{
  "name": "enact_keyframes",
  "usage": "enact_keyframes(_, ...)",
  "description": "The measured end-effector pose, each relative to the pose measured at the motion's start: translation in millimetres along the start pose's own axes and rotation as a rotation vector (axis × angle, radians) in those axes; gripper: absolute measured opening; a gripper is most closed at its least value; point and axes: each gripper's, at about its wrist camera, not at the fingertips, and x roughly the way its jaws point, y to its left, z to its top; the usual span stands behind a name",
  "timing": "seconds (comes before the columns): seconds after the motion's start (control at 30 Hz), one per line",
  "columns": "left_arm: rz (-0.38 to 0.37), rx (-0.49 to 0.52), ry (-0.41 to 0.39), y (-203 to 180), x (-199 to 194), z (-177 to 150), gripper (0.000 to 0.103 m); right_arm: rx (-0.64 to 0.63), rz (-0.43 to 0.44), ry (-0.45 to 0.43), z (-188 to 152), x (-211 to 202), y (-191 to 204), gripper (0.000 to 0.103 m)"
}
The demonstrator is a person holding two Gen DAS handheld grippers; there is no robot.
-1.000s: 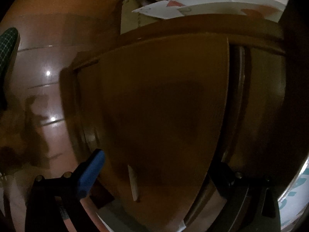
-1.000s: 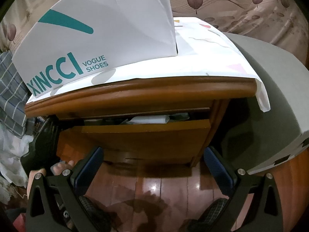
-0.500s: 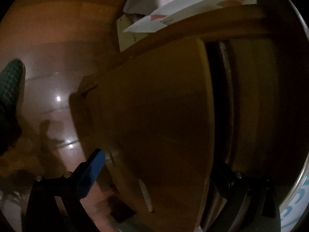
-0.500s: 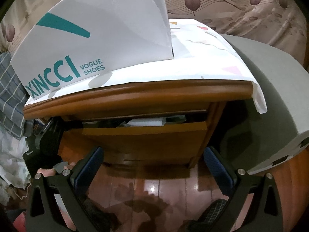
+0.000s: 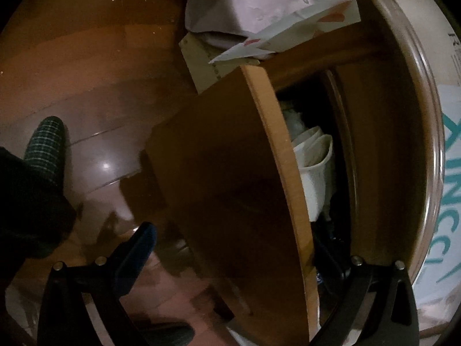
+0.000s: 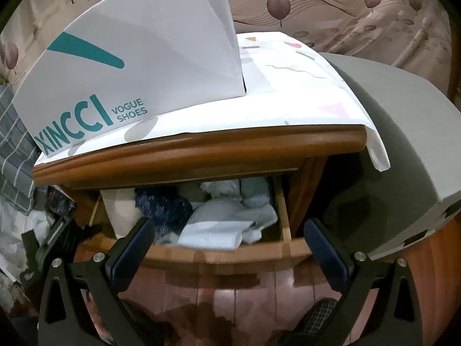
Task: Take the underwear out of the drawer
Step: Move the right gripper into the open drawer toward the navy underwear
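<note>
the drawer (image 6: 230,252) of the wooden nightstand (image 6: 198,152) stands pulled out, and folded clothes fill it: a pale folded piece (image 6: 213,233) near the front, a dark blue speckled piece (image 6: 165,207) to its left, and light blue-grey bundles (image 6: 253,193) farther back. which of these is underwear cannot be told; motion blur softens the pile. the right gripper (image 6: 227,245) hovers just in front of the drawer, jaws spread wide and holding nothing, its blue pads either side of the drawer front. in the left wrist view the drawer front (image 5: 230,187) fills the middle, with a narrow strip of white folded cloth (image 5: 314,167) showing behind it in deep shadow. the left gripper (image 5: 239,259) straddles that front panel: one blue finger (image 5: 138,248) is outside it, the other is lost in the dark inside, so the jaws are wide, and whether they touch the wood is unclear. a white xincci shoe box (image 6: 129,57) sits on a patterned cloth (image 6: 302,92) atop the nightstand. a plaid slipper (image 5: 46,144) rests on the glossy wood floor (image 5: 100,72) at left.
</note>
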Motion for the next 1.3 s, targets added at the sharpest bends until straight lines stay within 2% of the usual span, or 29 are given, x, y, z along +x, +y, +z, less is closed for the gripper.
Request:
enact_keyframes(0.27, 0.028, 0.066, 0.026, 15, -9, 0, 0.103, 0.033, -0.012, 0.0, 7, 3, -10, 0.103)
enact_keyframes(0.37, 0.04, 0.1, 0.032, 22, -28, -10, 0.103, 0.035, -0.022, -0.006, 8, 2, -13, 0.103)
enact_keyframes(0.6, 0.08, 0.175, 0.047, 32, -40, -14, 0.103, 0.05, -0.013, -0.003, 13, 5, -15, 0.103)
enact_keyframes(0.83, 0.089, 0.172, 0.082, 49, -47, -19, 0.103, 0.047, -0.01, -0.002, 10, 4, -14, 0.103)
enact_keyframes(0.9, 0.117, 0.169, 0.088, 51, -51, -20, 0.103, 0.039, -0.01, -0.001, 10, 3, -12, 0.103)
enact_keyframes(1.0, 0.15, 0.216, 0.078, 53, -60, -24, 0.103, 0.037, -0.008, 0.003, 10, 4, -11, 0.103)
enact_keyframes(1.1, 0.164, 0.216, 0.103, 52, -61, -21, 0.103, 0.036, -0.005, 0.003, 9, 3, -10, 0.103)
enact_keyframes(1.17, 0.175, 0.257, 0.086, 49, -60, -21, 0.103, 0.027, -0.007, 0.004, 8, 3, -8, 0.103)
enact_keyframes(1.3, 0.269, 0.389, 0.032, 31, -64, -25, 0.103, 0.025, 0.006, 0.019, 7, 6, -6, 0.103)
